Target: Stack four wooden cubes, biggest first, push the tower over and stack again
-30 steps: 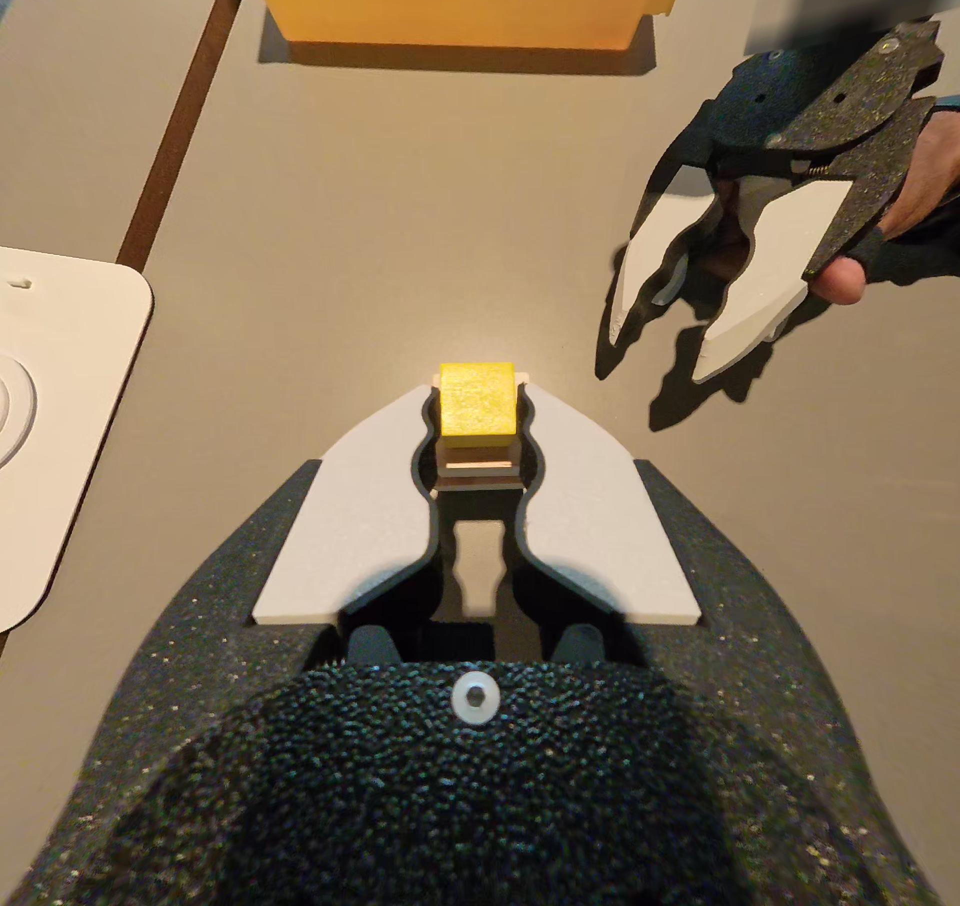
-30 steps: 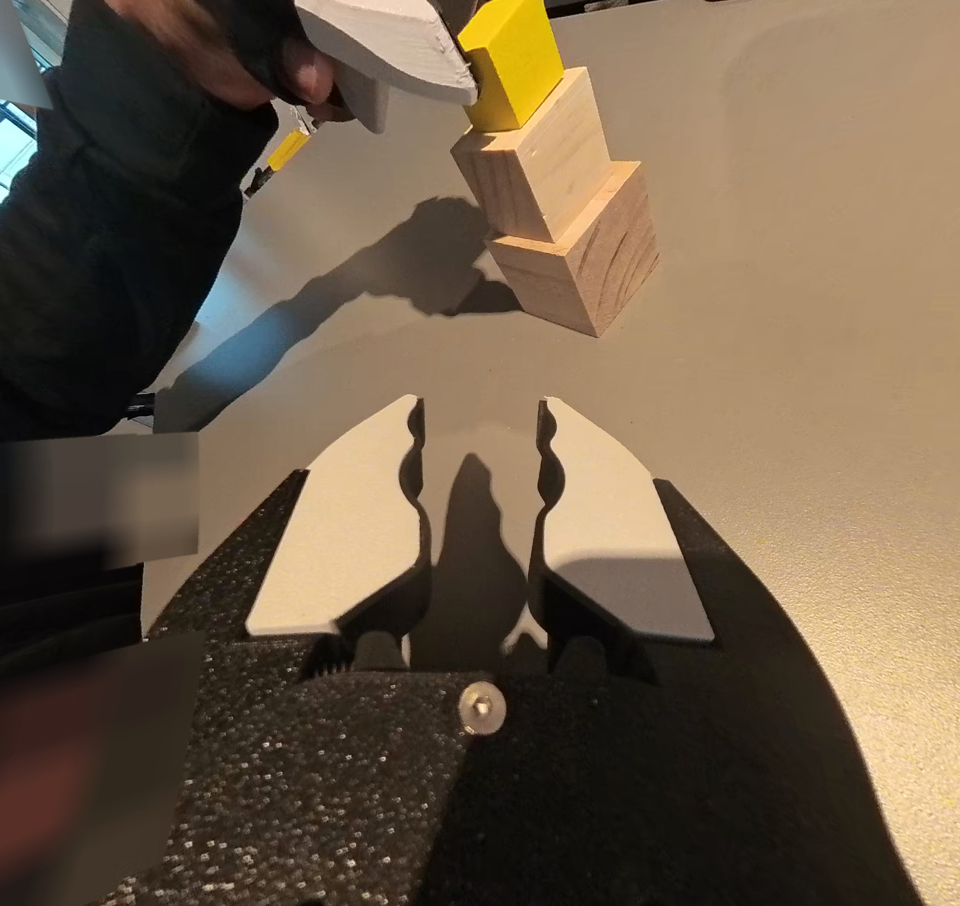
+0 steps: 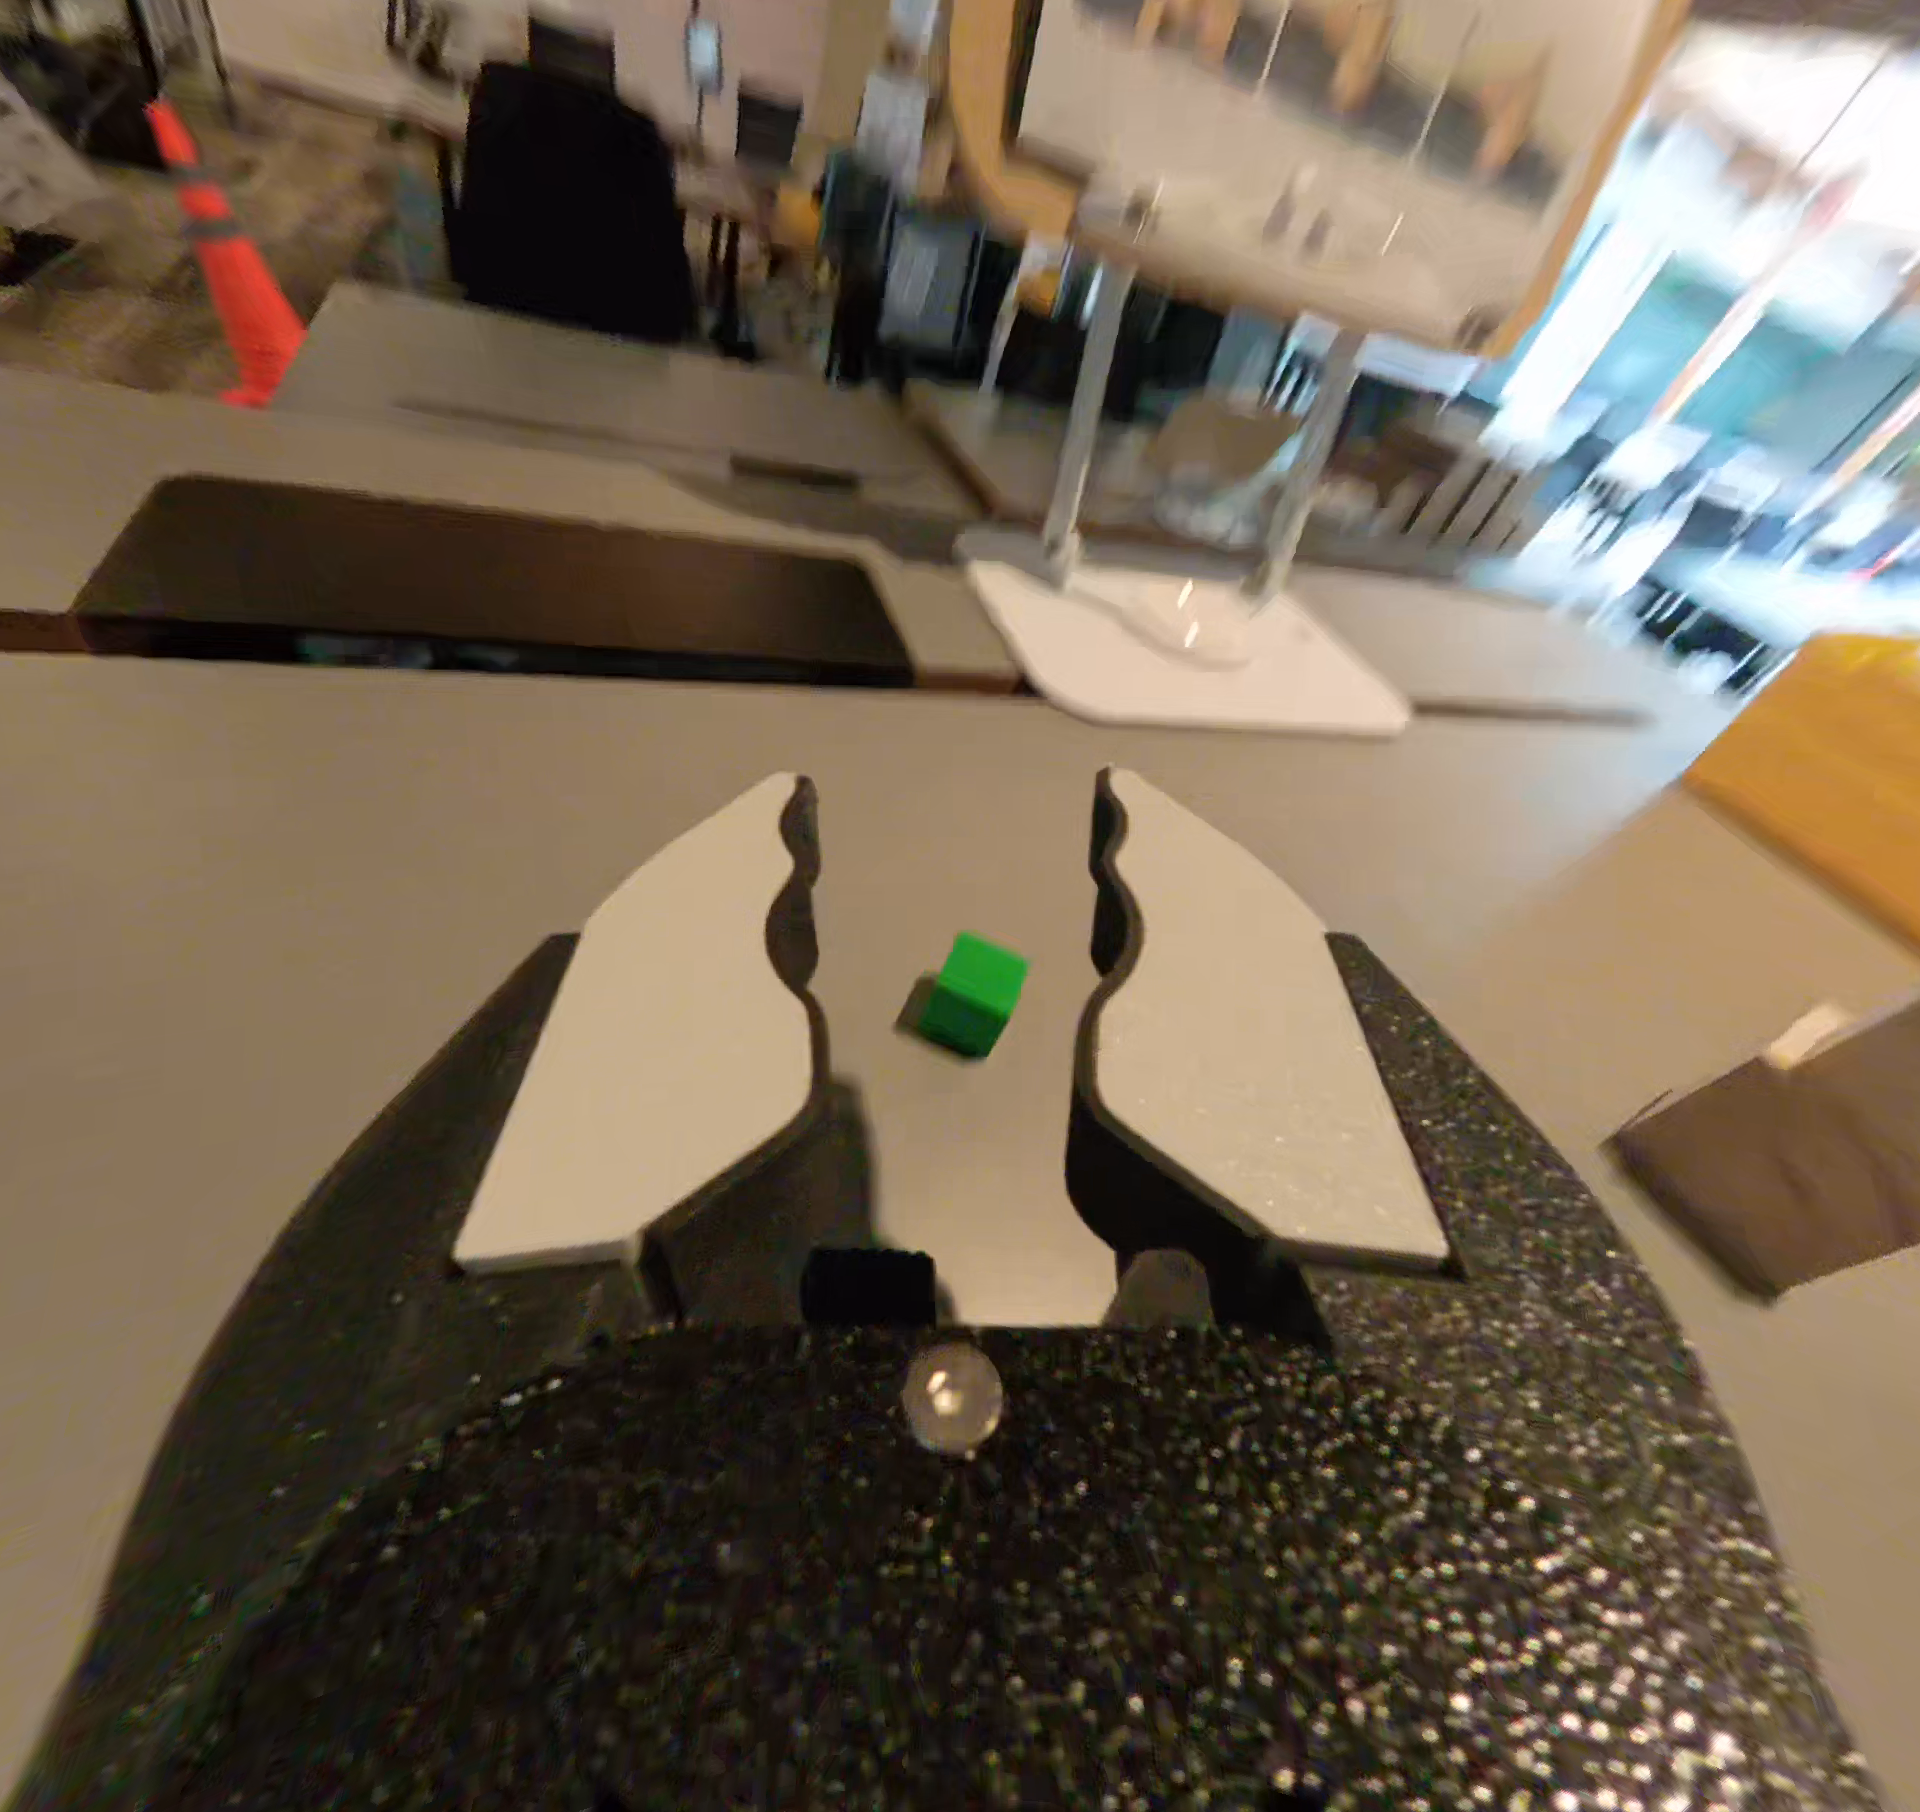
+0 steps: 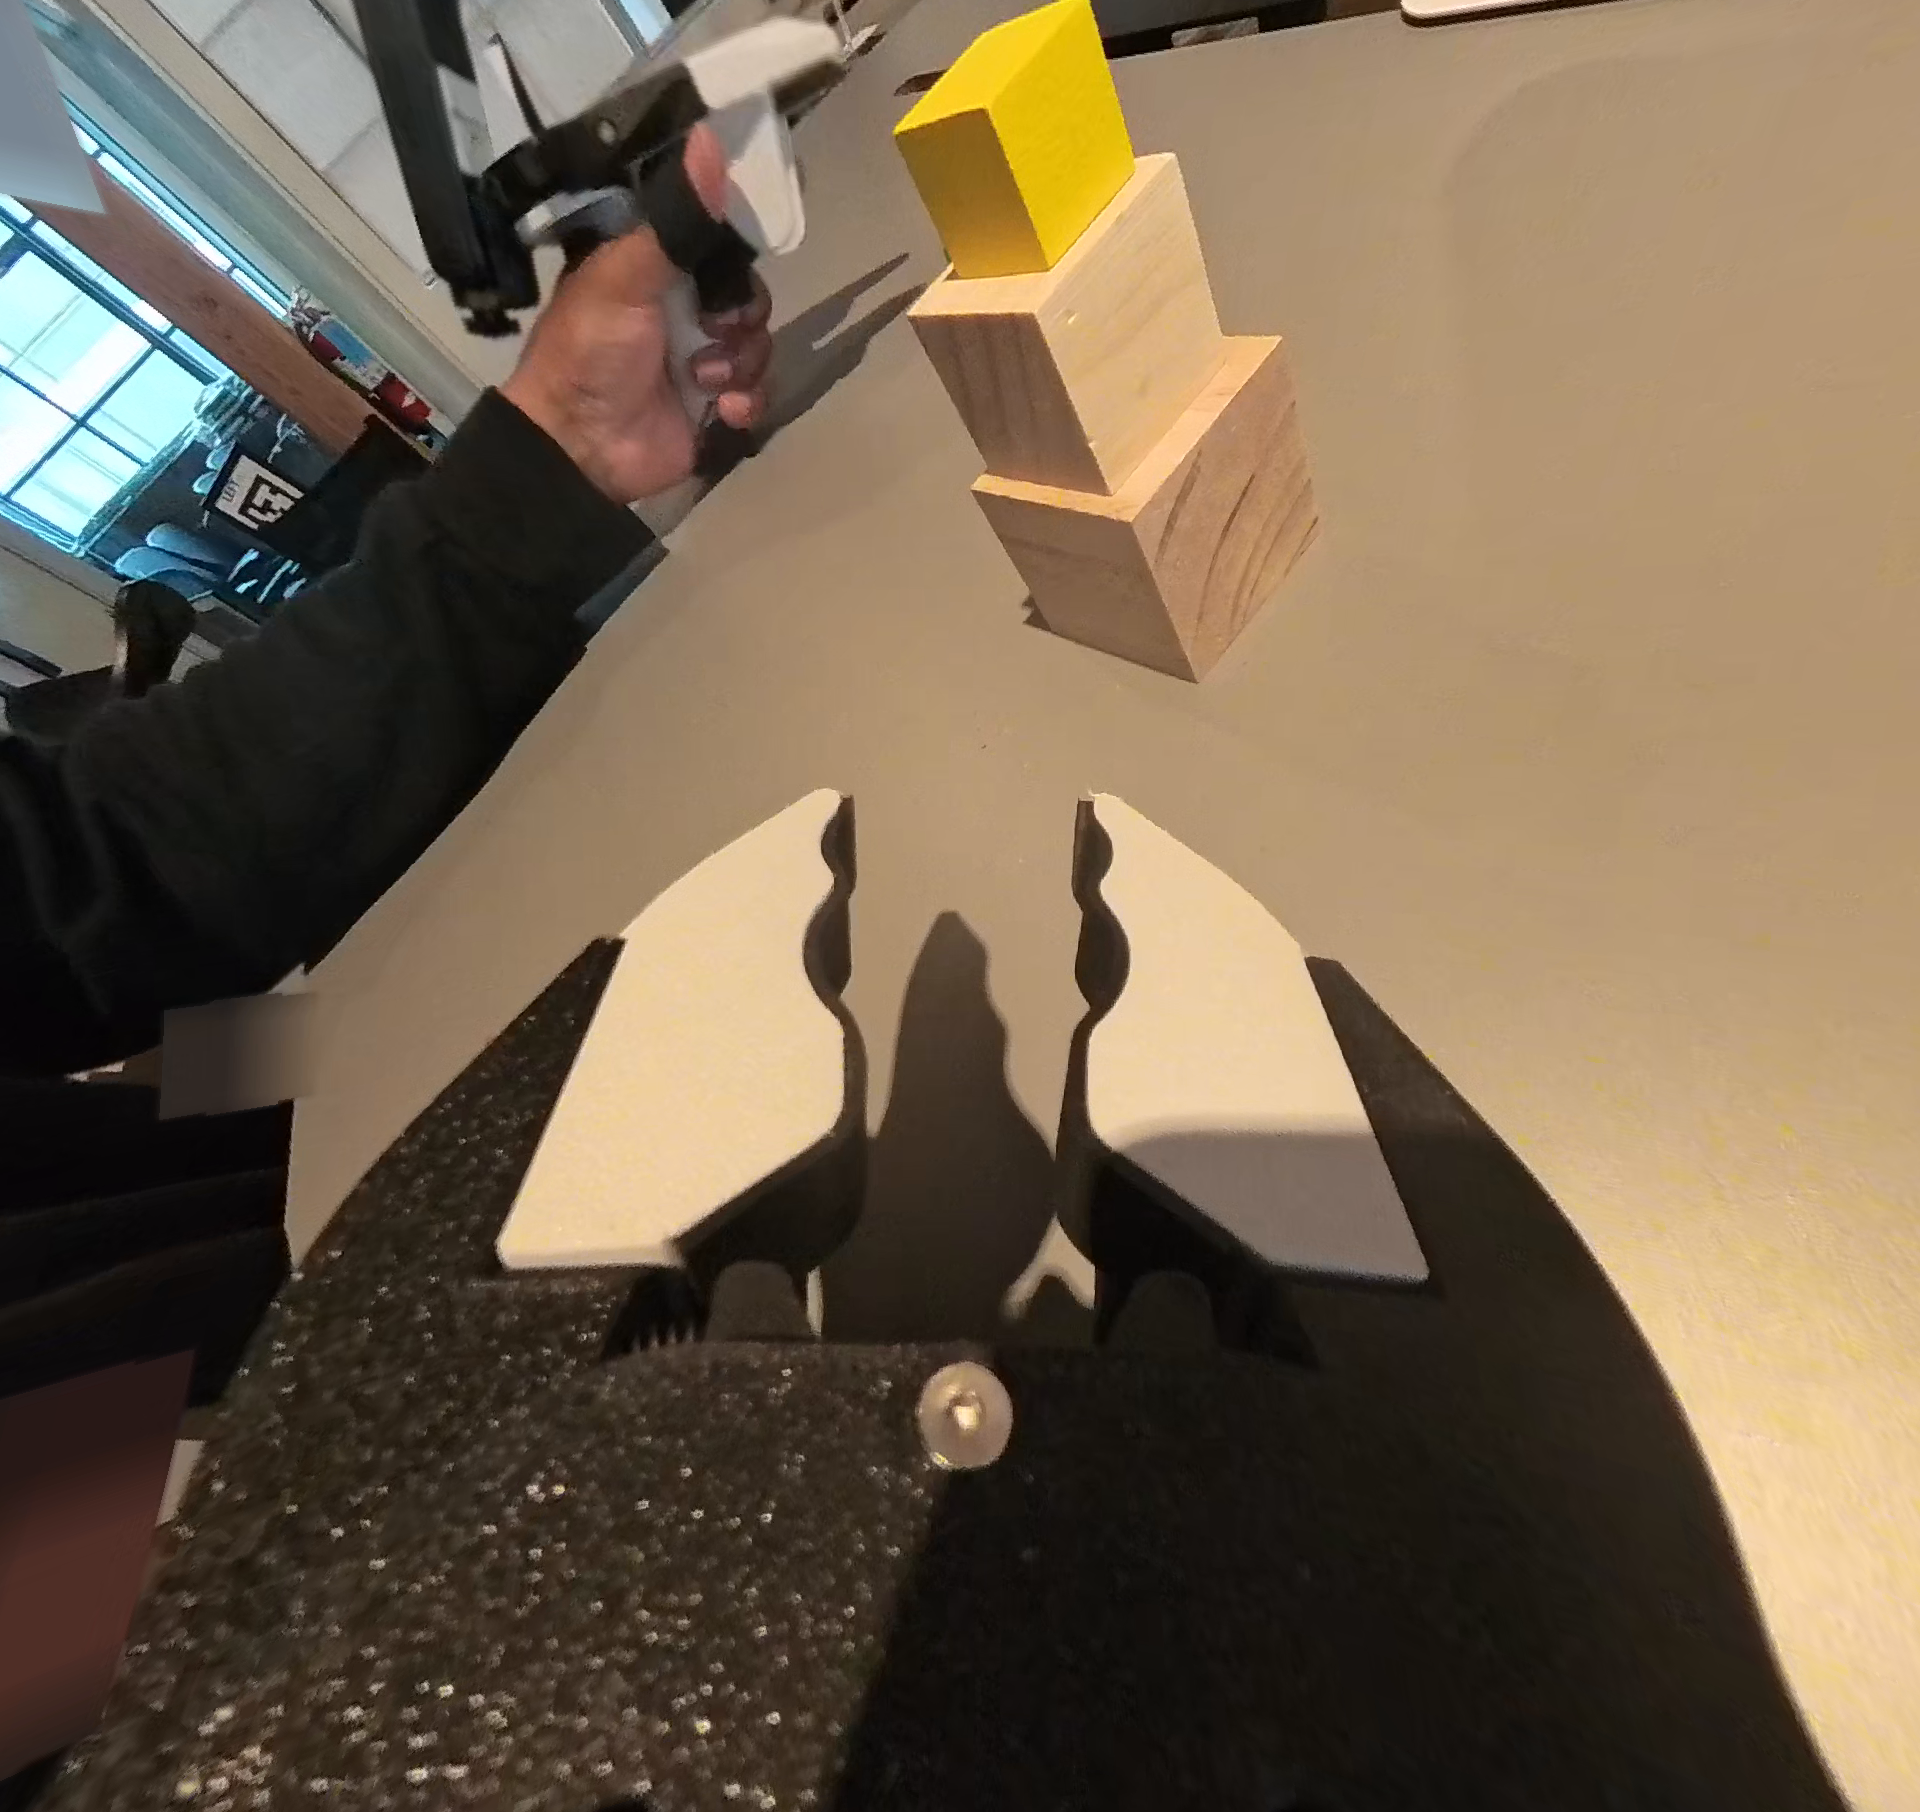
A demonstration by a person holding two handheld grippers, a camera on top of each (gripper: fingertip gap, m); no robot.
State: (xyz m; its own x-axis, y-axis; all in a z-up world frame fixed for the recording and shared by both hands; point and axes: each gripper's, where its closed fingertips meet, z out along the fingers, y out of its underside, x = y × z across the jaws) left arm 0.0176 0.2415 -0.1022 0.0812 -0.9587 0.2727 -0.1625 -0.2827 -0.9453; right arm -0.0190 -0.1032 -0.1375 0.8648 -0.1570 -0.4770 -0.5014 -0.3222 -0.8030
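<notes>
A tower of three cubes stands on the grey table in the right wrist view: a large wooden cube (image 4: 1174, 536) at the bottom, a smaller wooden cube (image 4: 1070, 360) on it, and a yellow cube (image 4: 1018, 131) on top. A small green cube (image 3: 966, 995) lies on the table in the left wrist view. My left gripper (image 3: 954, 780) is open and empty, with the green cube in line between its fingers, a little ahead. It also shows in the right wrist view (image 4: 764, 152), left of the tower. My right gripper (image 4: 966, 806) is open and empty, short of the tower.
A white base plate (image 3: 1195, 661) with thin posts stands beyond the green cube. A yellow bin (image 3: 1829, 786) is at the right. A dark slot (image 3: 468, 578) runs along the table's far edge. A blurred wooden block (image 3: 1787, 1170) sits at the right edge. Some 35 centimetres of space lies between my two pairs of fingers.
My left gripper has let go of the yellow cube on the tower, opened, and swung away to face the green cube. My right gripper has barely moved.
</notes>
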